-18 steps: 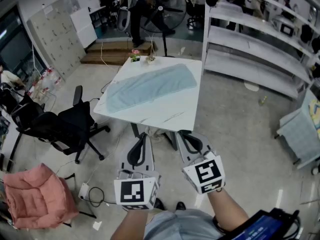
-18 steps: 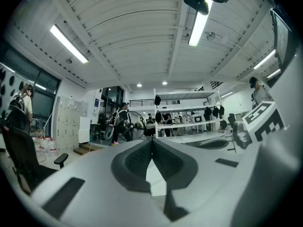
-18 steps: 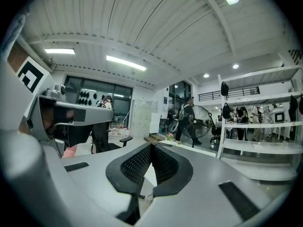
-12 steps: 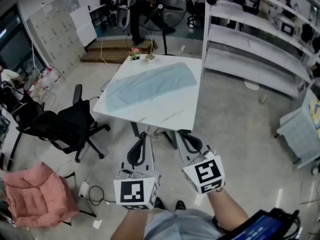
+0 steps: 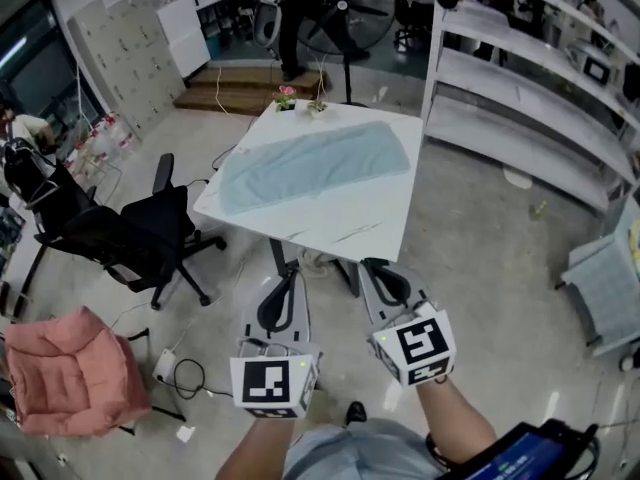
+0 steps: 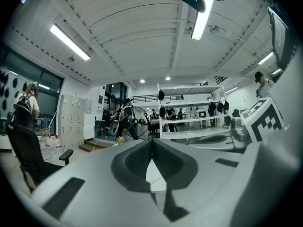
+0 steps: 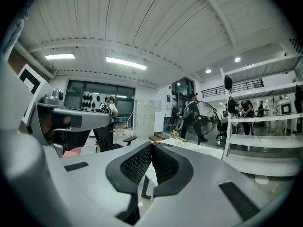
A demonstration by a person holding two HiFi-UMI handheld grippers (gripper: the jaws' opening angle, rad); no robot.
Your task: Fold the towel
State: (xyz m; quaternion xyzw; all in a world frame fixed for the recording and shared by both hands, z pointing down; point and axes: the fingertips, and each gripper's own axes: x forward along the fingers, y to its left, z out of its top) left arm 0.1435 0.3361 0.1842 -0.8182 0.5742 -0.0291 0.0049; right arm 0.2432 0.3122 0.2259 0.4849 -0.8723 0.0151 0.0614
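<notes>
between the left gripper (image 6: 151, 142)'s pads nothing was held: both jaws were pressed together, tip to tip. the right gripper (image 7: 151, 146) was the same, clenched on nothing. both were carried about level in front of the person, side by side, over bare floor and short of the white table (image 5: 330, 236).

on that table the pale blue towel (image 5: 312, 165) lay spread flat in a single layer, well apart from both grippers. it filled the far half of the top and left a bare strip along the near edge. two small flower pots (image 5: 300, 101) stood just beyond its far corner, and a black office chair (image 5: 125, 243) stood off the table's left side.

the likeliest trouble, as i judged it, was a crooked fold. the towel's long axis ran left to right across the table and climbed a little toward the right, askew to the near edge, so corners taken at uneven depths would not meet square. jaws left clenched on arrival would only push and bunch the cloth. a sweep carried too far back could also knock the pots.
</notes>
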